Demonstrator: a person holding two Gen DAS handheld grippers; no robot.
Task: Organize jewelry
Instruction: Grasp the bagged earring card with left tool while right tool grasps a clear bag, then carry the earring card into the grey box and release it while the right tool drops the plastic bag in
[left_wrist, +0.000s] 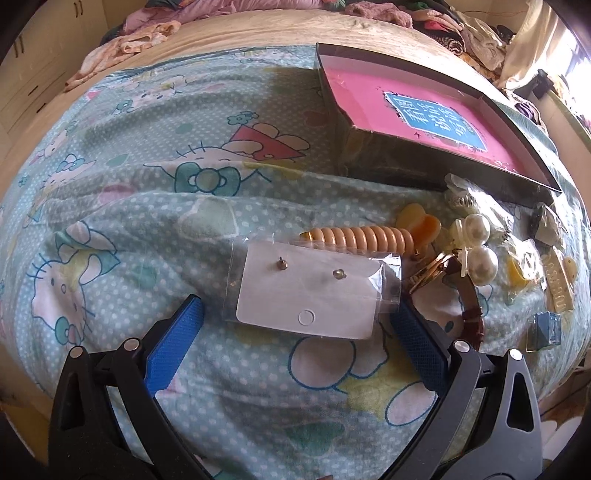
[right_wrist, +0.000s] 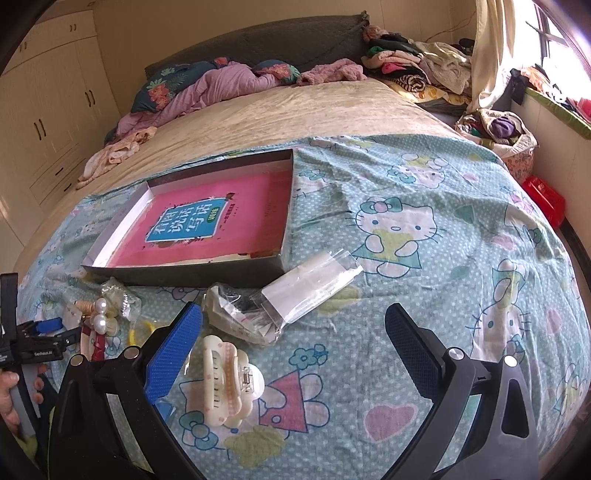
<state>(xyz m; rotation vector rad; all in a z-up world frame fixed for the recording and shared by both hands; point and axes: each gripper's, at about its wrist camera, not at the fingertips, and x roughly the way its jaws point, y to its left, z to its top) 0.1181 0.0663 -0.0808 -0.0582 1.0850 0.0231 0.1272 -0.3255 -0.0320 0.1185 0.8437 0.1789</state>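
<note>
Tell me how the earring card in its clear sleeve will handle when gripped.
The white earring card in a clear plastic sleeve lies flat, so it is probably light and bendy. The glossy sleeve may slip between the open left hand-held gripper fingers. The small studs look delicate.

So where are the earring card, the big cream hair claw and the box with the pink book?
White earring card in clear sleeve (left_wrist: 314, 291): left wrist view, card's middle.
Cream plastic hair claw (right_wrist: 227, 380): right wrist view, its teeth.
Dark shallow cardboard box (right_wrist: 192, 275): right wrist view, near wall.
</note>
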